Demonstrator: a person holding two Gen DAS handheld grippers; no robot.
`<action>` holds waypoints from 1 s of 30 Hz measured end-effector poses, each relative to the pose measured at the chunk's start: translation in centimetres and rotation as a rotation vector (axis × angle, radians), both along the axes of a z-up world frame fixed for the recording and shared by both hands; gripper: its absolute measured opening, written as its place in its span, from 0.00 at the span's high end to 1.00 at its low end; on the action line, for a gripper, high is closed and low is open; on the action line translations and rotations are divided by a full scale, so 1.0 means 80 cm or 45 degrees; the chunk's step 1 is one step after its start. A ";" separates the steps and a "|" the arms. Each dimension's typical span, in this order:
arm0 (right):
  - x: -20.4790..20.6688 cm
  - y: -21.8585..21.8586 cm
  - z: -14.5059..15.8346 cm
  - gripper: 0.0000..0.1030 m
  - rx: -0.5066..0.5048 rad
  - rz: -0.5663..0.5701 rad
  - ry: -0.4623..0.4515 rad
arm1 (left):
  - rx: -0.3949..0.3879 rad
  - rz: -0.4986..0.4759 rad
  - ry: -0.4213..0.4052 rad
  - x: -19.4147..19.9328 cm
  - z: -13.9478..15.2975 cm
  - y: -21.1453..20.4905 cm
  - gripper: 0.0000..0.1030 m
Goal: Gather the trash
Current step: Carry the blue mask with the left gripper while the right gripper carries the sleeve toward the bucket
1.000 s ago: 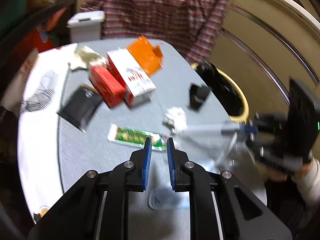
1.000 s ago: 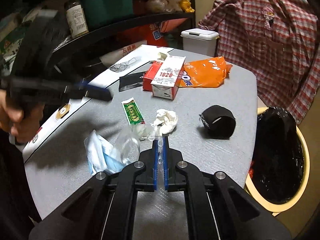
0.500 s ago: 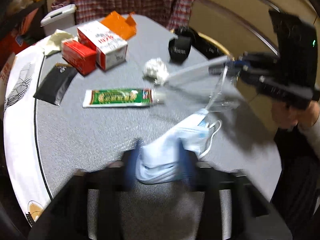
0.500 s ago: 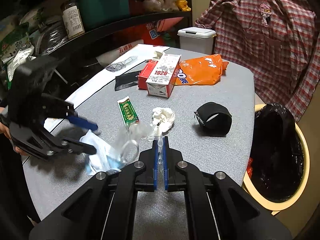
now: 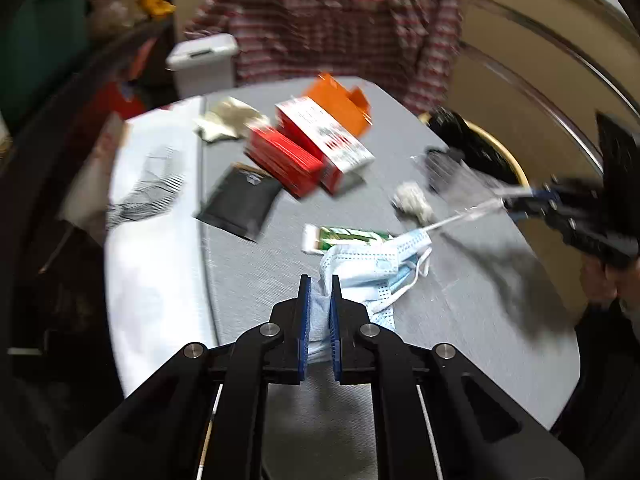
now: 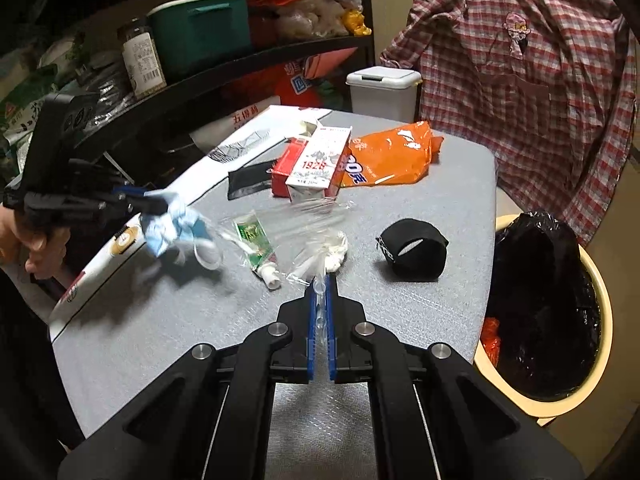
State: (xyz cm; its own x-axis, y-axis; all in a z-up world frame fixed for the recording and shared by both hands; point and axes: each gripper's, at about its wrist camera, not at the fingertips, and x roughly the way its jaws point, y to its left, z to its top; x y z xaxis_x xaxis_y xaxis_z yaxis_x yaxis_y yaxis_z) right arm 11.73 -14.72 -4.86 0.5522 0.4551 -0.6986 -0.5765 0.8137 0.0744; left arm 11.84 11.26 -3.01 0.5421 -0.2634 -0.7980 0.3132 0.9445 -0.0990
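Observation:
My left gripper (image 5: pixel 319 280) is shut on a blue face mask (image 5: pixel 372 264) and holds it above the grey table (image 5: pixel 460 320); the mask also shows in the right wrist view (image 6: pixel 172 228), hanging from the left gripper (image 6: pixel 158 204). My right gripper (image 6: pixel 321 280) is shut on a clear plastic bag (image 6: pixel 296 228), which it holds above the table; it appears in the left wrist view (image 5: pixel 506 200) too. A bin with a black liner (image 6: pixel 548 312) stands beside the table at the right.
On the table lie a green toothpaste tube (image 6: pixel 256 244), a crumpled white tissue (image 6: pixel 334 250), a black strap roll (image 6: pixel 414 250), a red and white carton (image 6: pixel 316 166), an orange bag (image 6: pixel 388 156) and a black pouch (image 5: pixel 240 204). A white lidded bin (image 6: pixel 382 88) stands behind.
My left gripper closed on the face mask and lifted it off the table. My right gripper kept hold of the clear bag, which has risen a little.

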 end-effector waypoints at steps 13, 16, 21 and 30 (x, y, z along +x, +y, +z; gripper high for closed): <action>0.004 -0.042 0.026 0.96 0.125 -0.105 -0.007 | -0.063 0.220 -0.203 0.010 0.051 0.034 0.93; 0.004 -0.052 0.036 0.96 0.142 -0.131 -0.030 | -0.087 0.237 -0.247 0.011 0.062 0.029 0.93; 0.010 -0.081 0.052 0.96 0.188 -0.197 -0.055 | -0.112 0.261 -0.310 0.016 0.080 0.010 0.93; 0.022 -0.144 0.073 0.96 0.227 -0.340 -0.105 | -0.132 0.252 -0.384 0.020 0.103 -0.038 0.93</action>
State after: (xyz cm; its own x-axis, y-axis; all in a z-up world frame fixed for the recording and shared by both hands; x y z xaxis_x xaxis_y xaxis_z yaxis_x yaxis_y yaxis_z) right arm 13.50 -26.23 0.95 0.7201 0.3978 -0.5686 -0.3545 0.9153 0.1914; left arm 13.43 8.22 5.24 0.7973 -0.2015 -0.5690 0.1557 0.9794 -0.1286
